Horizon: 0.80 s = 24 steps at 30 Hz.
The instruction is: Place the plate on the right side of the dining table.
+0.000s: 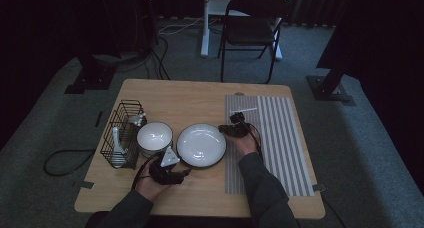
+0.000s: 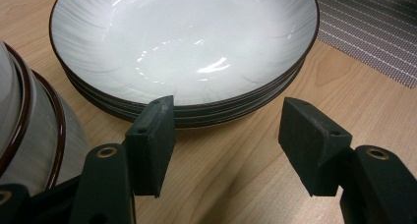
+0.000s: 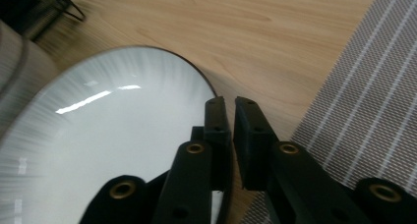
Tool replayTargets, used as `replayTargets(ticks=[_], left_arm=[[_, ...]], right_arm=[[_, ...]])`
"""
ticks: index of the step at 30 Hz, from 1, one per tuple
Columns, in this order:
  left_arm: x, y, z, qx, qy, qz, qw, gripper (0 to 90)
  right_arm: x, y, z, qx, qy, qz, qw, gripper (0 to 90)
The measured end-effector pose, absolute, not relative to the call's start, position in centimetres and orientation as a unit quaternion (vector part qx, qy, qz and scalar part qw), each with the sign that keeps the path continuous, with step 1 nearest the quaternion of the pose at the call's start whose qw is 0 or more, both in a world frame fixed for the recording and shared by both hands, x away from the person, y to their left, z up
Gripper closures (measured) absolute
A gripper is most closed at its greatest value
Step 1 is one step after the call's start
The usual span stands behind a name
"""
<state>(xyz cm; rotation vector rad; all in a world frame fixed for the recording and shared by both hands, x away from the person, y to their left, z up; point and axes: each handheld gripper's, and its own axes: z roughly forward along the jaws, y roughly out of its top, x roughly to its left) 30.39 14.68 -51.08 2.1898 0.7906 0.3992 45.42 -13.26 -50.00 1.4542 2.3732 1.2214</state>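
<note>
Wooden bench (image 1: 200, 95): plate stack (image 1: 201, 145) sits centre. Right hand-held gripper (image 3: 230, 108) pinches the top plate's rim, jaws nearly together; left hand-held gripper (image 2: 228, 128) gapes wide, empty. Lift level, clear the stack.

Dim room, grey carpet floor (image 1: 370, 153), black folding chair (image 1: 252, 30), dark curtains (image 1: 320, 5), wooden table (image 1: 200, 95).
</note>
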Motion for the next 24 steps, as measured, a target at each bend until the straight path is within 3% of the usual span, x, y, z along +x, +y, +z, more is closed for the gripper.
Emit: replayTargets(ticks=[3, 7, 24], left_arm=[[30.4, 14.7, -51.0, 0.859, 0.309, 0.155, 0.379, 39.4], [30.5, 14.7, -51.0, 0.86, 0.308, 0.151, 0.378, 39.0], [31.2, 14.9, -50.8, 0.855, 0.318, 0.14, 0.384, 38.7]], right_arm=[[45.4, -13.2, -50.4, 0.479, 0.78, 0.401, 0.04, 84.9], [45.1, -12.9, -50.2, 0.477, 0.781, 0.397, 0.063, 88.7], [44.8, -14.0, -48.1, 0.481, 0.771, 0.41, 0.074, 90.0]])
